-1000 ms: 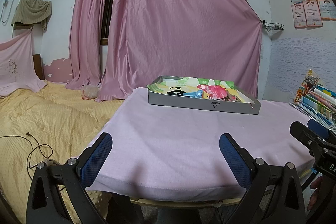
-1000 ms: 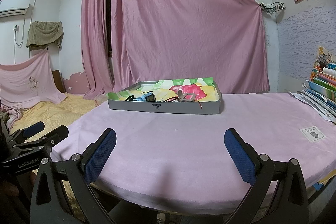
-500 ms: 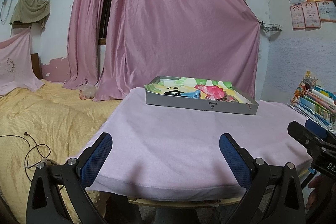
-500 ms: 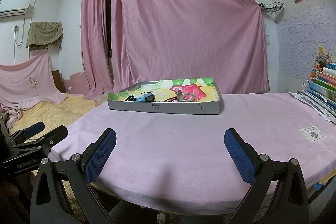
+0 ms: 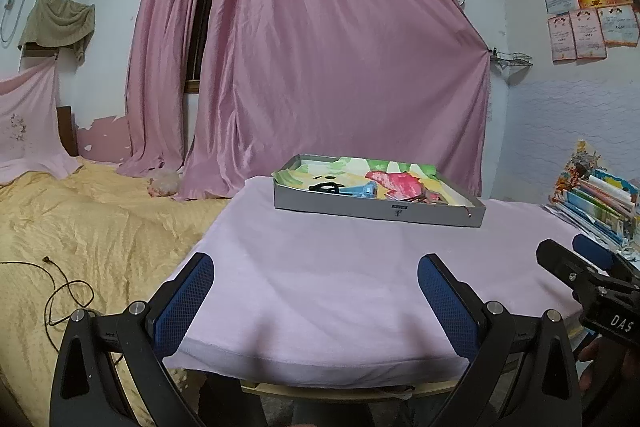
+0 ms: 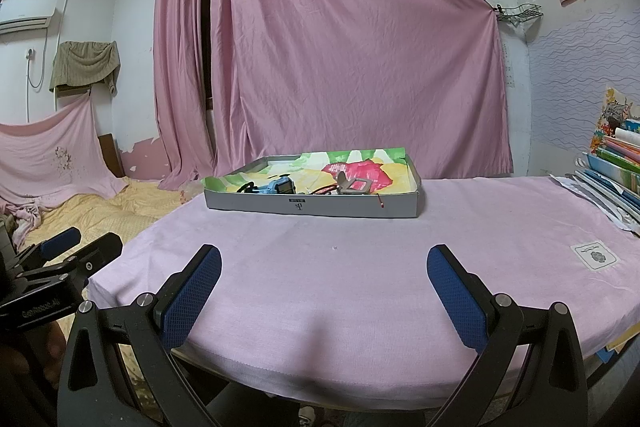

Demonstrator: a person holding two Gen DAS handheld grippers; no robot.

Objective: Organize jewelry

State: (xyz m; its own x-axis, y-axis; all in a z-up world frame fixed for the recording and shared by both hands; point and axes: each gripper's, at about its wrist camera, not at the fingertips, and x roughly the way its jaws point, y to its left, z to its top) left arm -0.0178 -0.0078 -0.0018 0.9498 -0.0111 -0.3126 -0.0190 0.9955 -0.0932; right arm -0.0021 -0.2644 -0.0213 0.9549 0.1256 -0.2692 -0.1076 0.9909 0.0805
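A shallow grey box (image 5: 372, 211) (image 6: 256, 205) lined with bright patterned paper sits at the far side of a table under a pink cloth (image 5: 340, 267) (image 6: 360, 259). Inside lie a blue watch (image 6: 280, 185) (image 5: 362, 191), a black item (image 5: 324, 187), a silver-framed piece (image 6: 354, 185) and a thin red cord (image 6: 380, 202). My left gripper (image 5: 315, 267) is open over the near table edge, nothing between its fingers. My right gripper (image 6: 324, 261) is open too, also well short of the box. Each gripper shows at the edge of the other's view.
A stack of books and papers (image 5: 596, 203) (image 6: 616, 171) lies at the table's right end. A white tag (image 6: 594, 255) lies on the cloth near the right. A bed with a yellow cover (image 5: 80, 227) and a dark cable (image 5: 64, 291) is to the left. Pink curtains (image 6: 340, 59) hang behind.
The left wrist view has tilted slightly, so the box sits a little lower and more level in frame. The right gripper has stayed put. Both stay open.
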